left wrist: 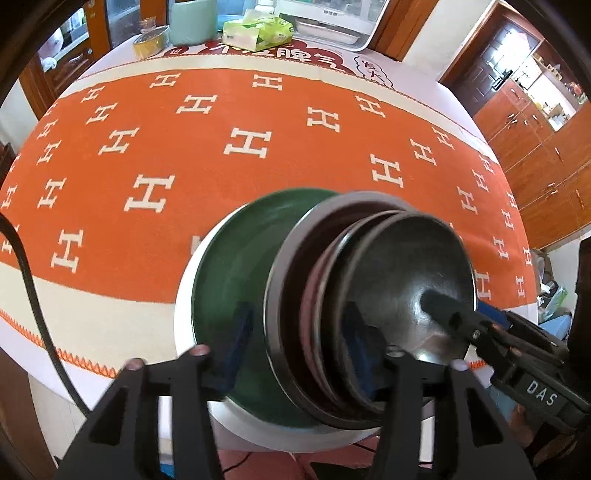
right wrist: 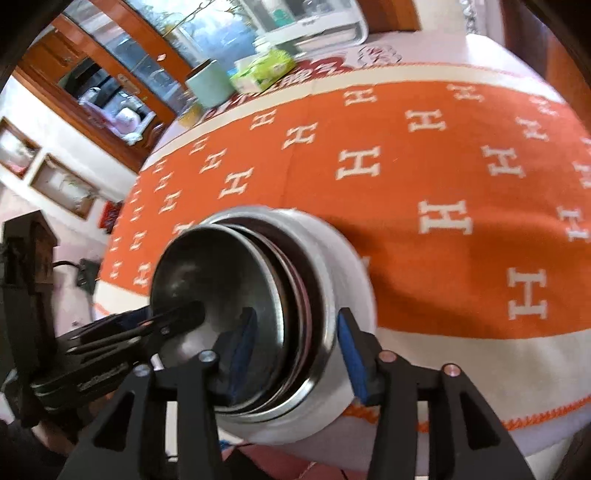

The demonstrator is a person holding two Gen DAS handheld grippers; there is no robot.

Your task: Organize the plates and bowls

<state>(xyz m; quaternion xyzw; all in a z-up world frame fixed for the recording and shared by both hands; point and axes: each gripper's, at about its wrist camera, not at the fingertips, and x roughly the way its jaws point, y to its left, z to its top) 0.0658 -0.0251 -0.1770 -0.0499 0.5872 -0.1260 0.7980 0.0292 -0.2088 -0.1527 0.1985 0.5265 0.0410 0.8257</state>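
I see a nested stack at the near edge of the worktop (left wrist: pixel 110 332), on the orange cloth (left wrist: pixel 258 122) with white H marks. Outermost is a white bowl (right wrist: pixel 332 258) with a green inside (left wrist: pixel 236 266); in it sit a steel bowl (left wrist: pixel 295 258), a pinkish dish (left wrist: pixel 314 295) and a smaller steel bowl (left wrist: pixel 399 266) on top.

Left gripper (left wrist: pixel 299 343): fingers parted, blue pads straddling the rims of the inner bowls; I cannot tell whether they touch.

Right gripper (right wrist: pixel 299 347): fingers parted too, one pad inside the steel bowls, the other standing clear of the white wall.

Far edge: green tissue pack (left wrist: pixel 258 33), pale green canister (left wrist: pixel 192 22).
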